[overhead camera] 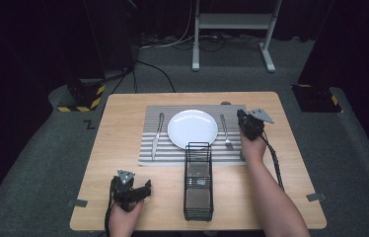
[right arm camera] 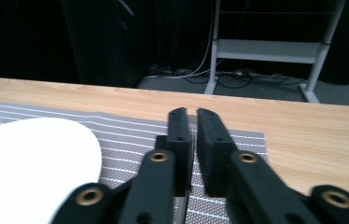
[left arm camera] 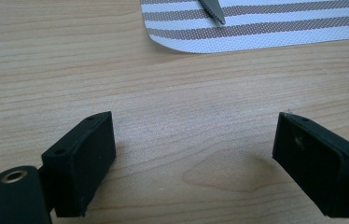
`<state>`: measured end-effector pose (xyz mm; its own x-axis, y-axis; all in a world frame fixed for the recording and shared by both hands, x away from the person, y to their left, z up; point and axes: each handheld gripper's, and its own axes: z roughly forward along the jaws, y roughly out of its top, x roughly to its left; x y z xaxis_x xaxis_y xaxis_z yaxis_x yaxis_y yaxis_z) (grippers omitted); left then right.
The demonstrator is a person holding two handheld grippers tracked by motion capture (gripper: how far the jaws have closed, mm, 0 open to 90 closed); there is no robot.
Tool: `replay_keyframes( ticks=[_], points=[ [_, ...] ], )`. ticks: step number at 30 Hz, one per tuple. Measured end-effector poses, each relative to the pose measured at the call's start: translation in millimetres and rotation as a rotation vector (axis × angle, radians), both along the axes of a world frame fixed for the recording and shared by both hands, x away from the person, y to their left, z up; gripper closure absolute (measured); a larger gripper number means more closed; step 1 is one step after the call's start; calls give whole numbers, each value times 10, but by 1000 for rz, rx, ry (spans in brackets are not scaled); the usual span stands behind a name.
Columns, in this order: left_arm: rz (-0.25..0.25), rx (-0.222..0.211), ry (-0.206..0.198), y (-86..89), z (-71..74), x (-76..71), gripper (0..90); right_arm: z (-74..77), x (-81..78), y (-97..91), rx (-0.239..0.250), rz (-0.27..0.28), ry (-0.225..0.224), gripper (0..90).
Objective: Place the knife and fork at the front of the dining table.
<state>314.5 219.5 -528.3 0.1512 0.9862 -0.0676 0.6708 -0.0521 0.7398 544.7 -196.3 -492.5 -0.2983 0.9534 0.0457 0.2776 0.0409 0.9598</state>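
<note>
- The slim, stiff silver metal fork [overhead camera: 227,133] lies flat on the grey-and-white striped woven placemat [overhead camera: 149,154], at 3 o'clock of the round white plate [overhead camera: 192,128].
- It is judged light, hard and slippery; the mid-handle is best pinched across its narrow sides.
- The right claw [right arm camera: 191,114] is held at 3 o'clock of the fork, nearly together, with a slit left between.
- The left claw [left arm camera: 193,140] is spread wide apart and empty, at 7 o'clock on the wooden desk [overhead camera: 123,113].

Open tool [left arm camera: 193,154] over table [left arm camera: 70,70], near placemat [left arm camera: 275,28].
</note>
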Motion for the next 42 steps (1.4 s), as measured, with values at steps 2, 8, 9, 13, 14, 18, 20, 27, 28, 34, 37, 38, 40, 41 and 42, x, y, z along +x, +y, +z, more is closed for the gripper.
replay_keyframes(
  ticks=[2,8,9,13,14,18,20,27,28,34,37,38,40,41,42],
  points=[
    [1,1,-1,-1,-1,1,130,-2,6,9,-9,3,6,760],
    [0,2,0,-2,-1,1,129,12,-11,5,-20,8,11,756],
    [0,2,0,-3,-1,2,128,21,-19,3,-15,10,9,755],
    [-1,7,1,-9,-2,2,127,66,-60,-4,-18,15,-8,753],
    [-1,8,1,-10,-2,3,127,79,-72,-6,-18,18,-12,748],
    [-3,21,3,-15,0,4,127,114,-142,-16,-15,28,-22,722],
    [-5,22,3,-15,0,5,125,117,-188,-15,-18,35,-20,699],
    [-10,25,2,-24,0,3,138,105,-398,-36,-37,50,-26,594],
    [-12,30,2,-31,-2,4,137,102,-435,-41,-45,50,-30,569],
    [-32,57,4,-53,-3,11,136,113,-635,-113,-39,45,-35,464],
    [-40,58,5,-60,-4,17,135,129,-757,-137,-49,42,-36,416],
    [-41,64,6,-65,-4,18,130,132,-794,-147,-53,43,-36,403],
    [-46,66,7,-66,-3,16,129,137,-868,-172,-59,42,-31,383],
    [-46,66,7,-66,-3,17,129,136,-904,-185,-62,43,-27,376],
    [-46,65,7,-66,-3,17,129,138,-942,-199,-66,44,-19,365]
  ],
)
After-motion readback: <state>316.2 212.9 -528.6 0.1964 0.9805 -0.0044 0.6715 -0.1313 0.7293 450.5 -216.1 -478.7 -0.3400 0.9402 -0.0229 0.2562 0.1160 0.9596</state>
